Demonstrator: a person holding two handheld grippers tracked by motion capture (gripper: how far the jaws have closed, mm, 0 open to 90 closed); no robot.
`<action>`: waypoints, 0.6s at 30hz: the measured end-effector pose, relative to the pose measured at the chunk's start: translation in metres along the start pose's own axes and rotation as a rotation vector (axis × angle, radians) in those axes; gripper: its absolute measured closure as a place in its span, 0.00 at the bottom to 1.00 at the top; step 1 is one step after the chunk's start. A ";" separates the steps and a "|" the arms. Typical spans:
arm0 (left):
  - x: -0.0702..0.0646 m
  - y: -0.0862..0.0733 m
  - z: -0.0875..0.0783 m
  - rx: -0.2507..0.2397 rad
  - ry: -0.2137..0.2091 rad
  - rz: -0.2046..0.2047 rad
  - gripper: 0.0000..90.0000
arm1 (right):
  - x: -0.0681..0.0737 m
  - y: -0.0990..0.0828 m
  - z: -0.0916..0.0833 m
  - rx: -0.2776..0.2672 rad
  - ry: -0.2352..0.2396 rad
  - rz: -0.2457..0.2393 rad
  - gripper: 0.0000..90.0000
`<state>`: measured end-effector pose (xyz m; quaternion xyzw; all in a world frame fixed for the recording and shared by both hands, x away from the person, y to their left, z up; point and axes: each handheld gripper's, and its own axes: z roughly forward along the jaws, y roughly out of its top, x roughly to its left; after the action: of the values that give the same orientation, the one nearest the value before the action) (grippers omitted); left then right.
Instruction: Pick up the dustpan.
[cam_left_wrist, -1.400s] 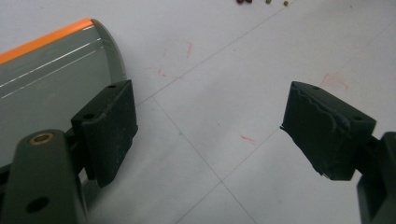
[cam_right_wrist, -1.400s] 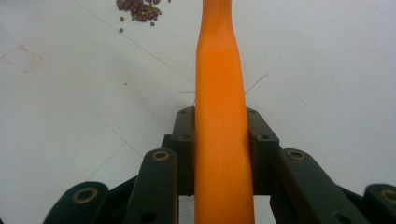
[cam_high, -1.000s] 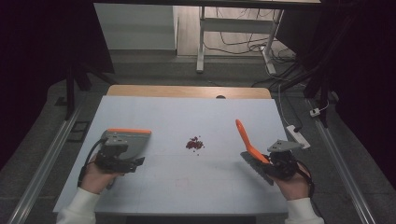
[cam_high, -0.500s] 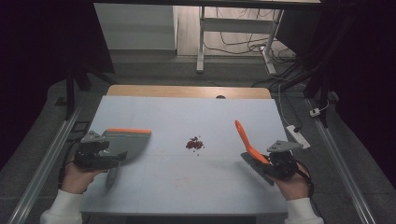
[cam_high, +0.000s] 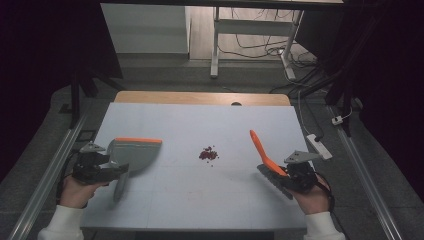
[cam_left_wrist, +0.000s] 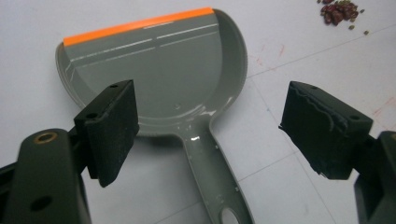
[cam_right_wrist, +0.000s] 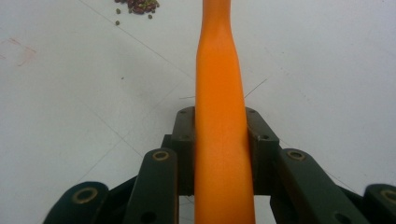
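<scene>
The left gripper (cam_high: 107, 167) has moved out toward the table's left edge over the last second, and the dustpan (cam_high: 134, 154) has gone with it — it now lies flat on the table (cam_high: 210, 120), orange lip facing away from the person, handle pointing back at them. In the left gripper view the jaws stand wide apart on either side of the handle (cam_left_wrist: 212, 177) and touch nothing, so the pan looks let go, or not yet regripped; either way, my guess is the pan is being set up for a sweep. The beans (cam_high: 208, 154) sit in a small heap mid-table, well apart from both tools, unmoved. The right gripper (cam_high: 280, 175) has stayed where it was, clamped on the brush (cam_high: 261, 149) — the orange handle runs up between its closed jaws in the right gripper view (cam_right_wrist: 219, 93), tilted toward the beans. Both hands rest low near the table's near corners, the left hand (cam_high: 80, 190) under its gripper, wrist turned inward
</scene>
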<state>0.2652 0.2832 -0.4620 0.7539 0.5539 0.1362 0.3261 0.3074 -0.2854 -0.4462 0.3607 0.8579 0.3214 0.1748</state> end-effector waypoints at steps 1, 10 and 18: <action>0.000 -0.001 0.002 0.010 -0.001 -0.005 0.22 | 0.000 0.000 0.000 0.000 0.001 0.002 0.78; -0.003 -0.008 0.014 0.066 -0.042 -0.022 0.22 | 0.003 0.001 0.004 0.012 0.004 -0.001 0.78; 0.000 -0.021 0.023 0.103 -0.035 -0.063 0.23 | 0.003 0.001 0.002 0.002 0.004 0.002 0.78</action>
<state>0.2627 0.2793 -0.4933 0.7540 0.5780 0.0841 0.3005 0.3071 -0.2816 -0.4473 0.3611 0.8583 0.3212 0.1725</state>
